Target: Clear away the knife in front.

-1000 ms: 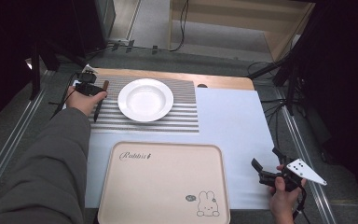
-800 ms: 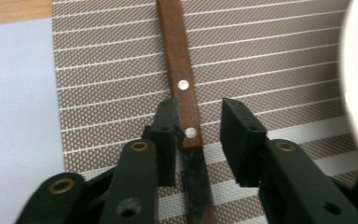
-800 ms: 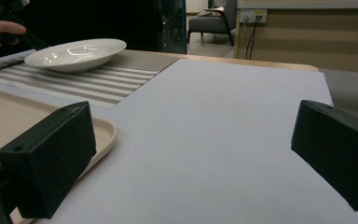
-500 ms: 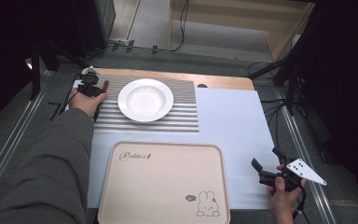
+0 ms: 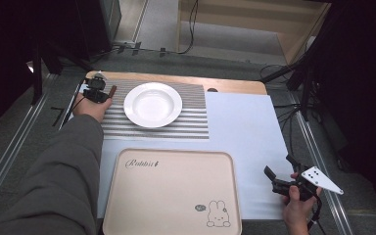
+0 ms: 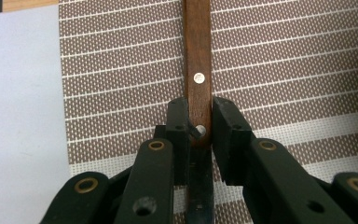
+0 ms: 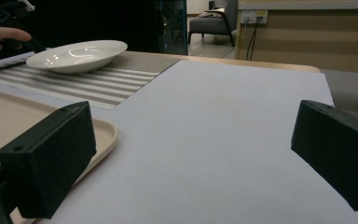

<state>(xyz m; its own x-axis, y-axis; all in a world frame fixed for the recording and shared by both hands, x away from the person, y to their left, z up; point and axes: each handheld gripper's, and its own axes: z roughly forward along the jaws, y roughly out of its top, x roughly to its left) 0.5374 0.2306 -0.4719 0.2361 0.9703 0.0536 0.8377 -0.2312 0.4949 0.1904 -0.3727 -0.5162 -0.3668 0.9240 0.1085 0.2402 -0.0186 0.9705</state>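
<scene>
The brown wooden handle (image 6: 198,70) with two silver rivets is running straight up the middle of the left gripper view, lying flat on the brown-and-white striped placemat (image 6: 284,60). Its lower end is sitting between the black jaws, where a dark metal blade is continuing toward the bottom edge. In the high view, it is showing at the upper left as a short brown sliver (image 5: 111,91) at the placemat's left end.

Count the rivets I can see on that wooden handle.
2. One rivet sits on the wooden handle clear above the left gripper; the second rivet lies between its pads. More may be hidden beneath the gripper.
</scene>
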